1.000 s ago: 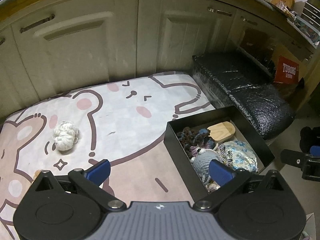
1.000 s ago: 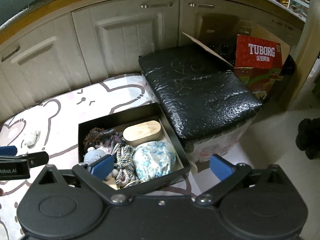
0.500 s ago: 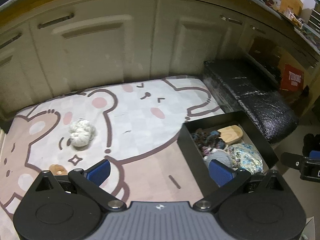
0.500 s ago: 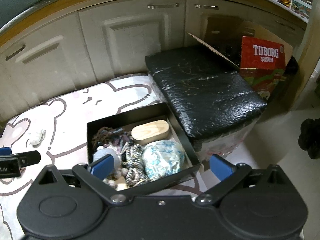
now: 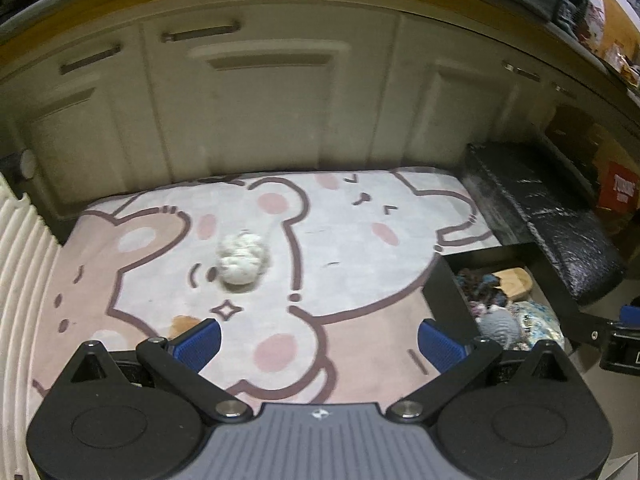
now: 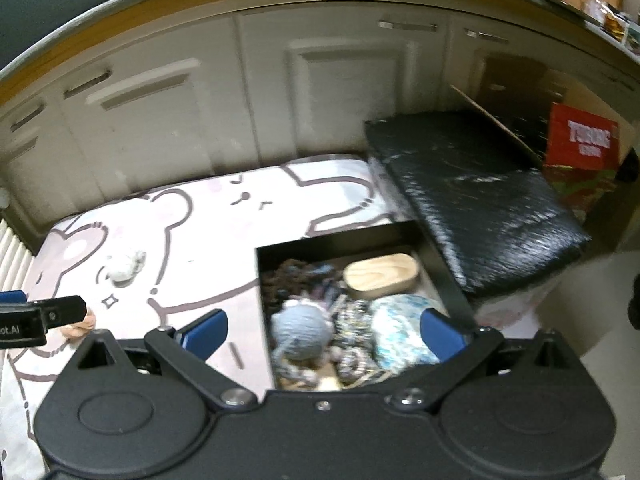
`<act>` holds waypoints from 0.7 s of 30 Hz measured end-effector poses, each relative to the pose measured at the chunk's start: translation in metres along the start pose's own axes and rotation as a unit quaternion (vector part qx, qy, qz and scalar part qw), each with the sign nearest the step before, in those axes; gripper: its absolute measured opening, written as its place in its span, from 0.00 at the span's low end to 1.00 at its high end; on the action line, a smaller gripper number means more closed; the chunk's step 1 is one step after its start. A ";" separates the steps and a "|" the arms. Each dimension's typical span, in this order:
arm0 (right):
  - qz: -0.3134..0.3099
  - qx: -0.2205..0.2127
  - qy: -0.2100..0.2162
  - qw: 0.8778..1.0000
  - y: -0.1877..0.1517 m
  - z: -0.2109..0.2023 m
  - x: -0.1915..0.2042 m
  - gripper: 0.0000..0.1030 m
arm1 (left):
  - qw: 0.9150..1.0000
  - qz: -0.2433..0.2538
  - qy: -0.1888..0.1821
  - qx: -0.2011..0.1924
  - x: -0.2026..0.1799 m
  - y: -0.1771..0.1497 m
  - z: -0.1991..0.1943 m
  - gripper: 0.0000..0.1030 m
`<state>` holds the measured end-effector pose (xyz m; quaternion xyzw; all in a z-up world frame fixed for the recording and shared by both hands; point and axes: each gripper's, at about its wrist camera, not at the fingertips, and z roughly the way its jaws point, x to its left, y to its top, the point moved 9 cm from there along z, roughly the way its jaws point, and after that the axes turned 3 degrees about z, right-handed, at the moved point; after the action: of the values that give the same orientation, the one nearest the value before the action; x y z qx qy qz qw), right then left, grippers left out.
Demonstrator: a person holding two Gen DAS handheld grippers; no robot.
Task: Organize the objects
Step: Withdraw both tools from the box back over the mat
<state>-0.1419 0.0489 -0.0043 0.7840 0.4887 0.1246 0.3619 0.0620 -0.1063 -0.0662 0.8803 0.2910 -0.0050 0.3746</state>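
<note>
The white yarn ball (image 5: 241, 258) lies alone on the cartoon bear mat (image 5: 360, 240), straight ahead of the left gripper (image 5: 320, 342) and a little to its left, well short of the cream cabinet doors (image 5: 272, 92) behind it. It is a lumpy, roughly round bundle with no clear long axis, so the angle of approach probably matters little. The left gripper's blue-padded jaws stand wide apart with nothing between them, and the ball sits near, beyond the tips and nearer the left finger than the right. The right gripper (image 6: 322, 330) is just as wide open and empty, but it hangs over the near end of the black box (image 6: 444, 276), which already holds a wooden oval case (image 6: 382, 276), a grey yarn ball (image 6: 302, 330), a blue floral pouch (image 6: 400, 332) and dark tangled yarn. From the right wrist view the white ball shows far off to the left, well apart from the box, so the left hand is plainly the nearer one to fetch it. A small orange-brown thing (image 5: 184, 323) (too hidden by the finger to name) lies on the mat just beside the left fingertip. The box lies to the right of the left gripper, against the black wrapped bundle (image 5: 560, 232), so any carry would go rightward across the mat.
</note>
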 end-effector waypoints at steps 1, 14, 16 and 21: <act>-0.004 0.000 0.003 1.000 0.000 0.001 0.006 1.00 | 1.000 -0.002 0.003 0.000 0.005 -0.001 -0.001 1.00; -0.032 -0.004 0.046 0.998 0.002 0.008 0.073 1.00 | 0.998 -0.041 0.039 0.000 0.078 -0.012 -0.013 1.00; -0.036 -0.005 0.051 0.998 0.002 0.010 0.083 1.00 | 0.998 -0.046 0.044 -0.001 0.087 -0.014 -0.014 1.00; -0.047 -0.010 0.067 0.997 0.002 0.011 0.103 1.00 | 0.997 -0.056 0.056 -0.001 0.106 -0.019 -0.016 1.00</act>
<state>-0.0840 0.1317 -0.0266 0.7469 0.5465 0.1644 0.3413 0.1370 -0.0314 -0.0910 0.8610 0.3605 0.0233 0.3579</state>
